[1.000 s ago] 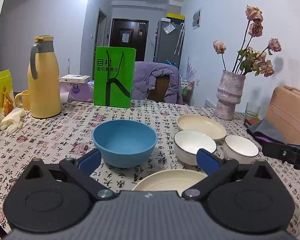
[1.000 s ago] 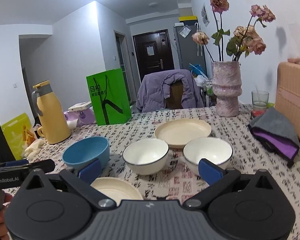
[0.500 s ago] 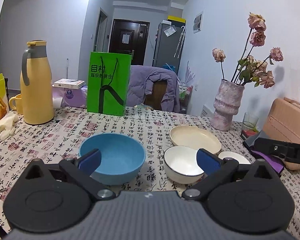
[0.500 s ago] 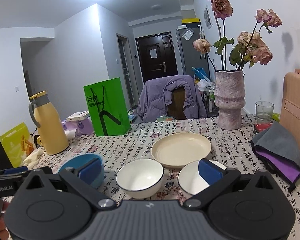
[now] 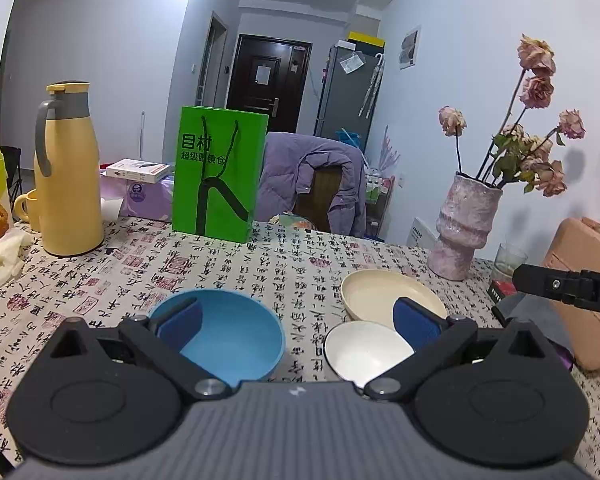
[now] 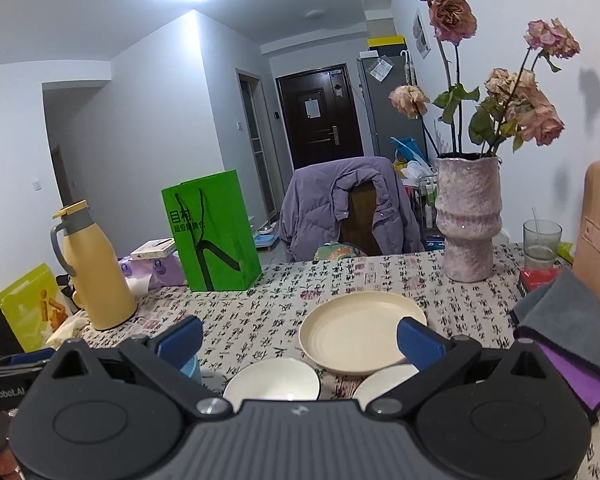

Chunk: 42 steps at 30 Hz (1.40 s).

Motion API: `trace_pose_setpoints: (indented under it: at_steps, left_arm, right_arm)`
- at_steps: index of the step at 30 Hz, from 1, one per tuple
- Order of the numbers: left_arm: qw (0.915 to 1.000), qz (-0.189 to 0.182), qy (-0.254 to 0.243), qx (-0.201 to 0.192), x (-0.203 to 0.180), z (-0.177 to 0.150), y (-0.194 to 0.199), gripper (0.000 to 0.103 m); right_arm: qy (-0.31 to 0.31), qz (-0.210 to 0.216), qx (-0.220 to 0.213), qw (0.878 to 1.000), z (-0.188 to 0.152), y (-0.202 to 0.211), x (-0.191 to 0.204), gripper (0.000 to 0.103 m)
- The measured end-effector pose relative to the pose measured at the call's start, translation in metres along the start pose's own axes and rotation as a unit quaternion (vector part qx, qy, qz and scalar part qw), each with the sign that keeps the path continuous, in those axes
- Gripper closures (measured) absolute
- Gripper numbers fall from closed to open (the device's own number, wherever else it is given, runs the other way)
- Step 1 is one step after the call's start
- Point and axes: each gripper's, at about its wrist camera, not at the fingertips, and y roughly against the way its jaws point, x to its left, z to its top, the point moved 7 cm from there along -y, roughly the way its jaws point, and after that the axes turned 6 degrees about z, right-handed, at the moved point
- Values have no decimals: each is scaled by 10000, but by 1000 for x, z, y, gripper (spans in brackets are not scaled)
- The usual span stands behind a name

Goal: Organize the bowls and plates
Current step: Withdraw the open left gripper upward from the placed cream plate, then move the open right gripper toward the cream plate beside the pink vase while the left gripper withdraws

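right now i hold my left gripper [image 5: 296, 318] spread wide and empty above the patterned tablecloth [image 5: 228, 264]. low in the left wrist frame, the blue bowl [image 5: 224, 330] sits behind its left finger, a white bowl [image 5: 362, 350] behind its right finger, and the cream plate [image 5: 380, 292] just beyond. my right gripper [image 6: 300, 342] is equally spread and empty; in its frame the cream plate [image 6: 356, 332] lies between the fingertips, with two white bowls [image 6: 272, 380] lower, partly hidden by the body.
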Motion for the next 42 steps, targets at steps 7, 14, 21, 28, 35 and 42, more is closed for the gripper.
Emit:
trace_pose_setpoints:
  at_steps: [7,14,21,28,35,42]
  left_arm:
    - [10000,38,63,-47,-5,15,-17,0]
    - [9997,181,125,-130,-5,35,-38,0]
    - [9993,278,59,-255,-14,51,-57,0]
    - [9989,345,6,-306,-26,61,-77,0]
    - [9991,382,40,-170,-34,58,-95,0]
    - [9986,537,-29,-18,-47,52,-111,0]
  right_arm:
    - [11,49,83,10000,18,-24,-9,0]
    - [24,91,123,9999,35,-53,-20,0]
    - [-34,89,-8,10000,55,-76,-34,0]
    - [-187,-17,-171,9997,77,-99,-55,0]
    - [-520,-11,-214,9984,71,-116,-83,0]
    - [-509,-108,-79,9986,57,-126,-111,0]
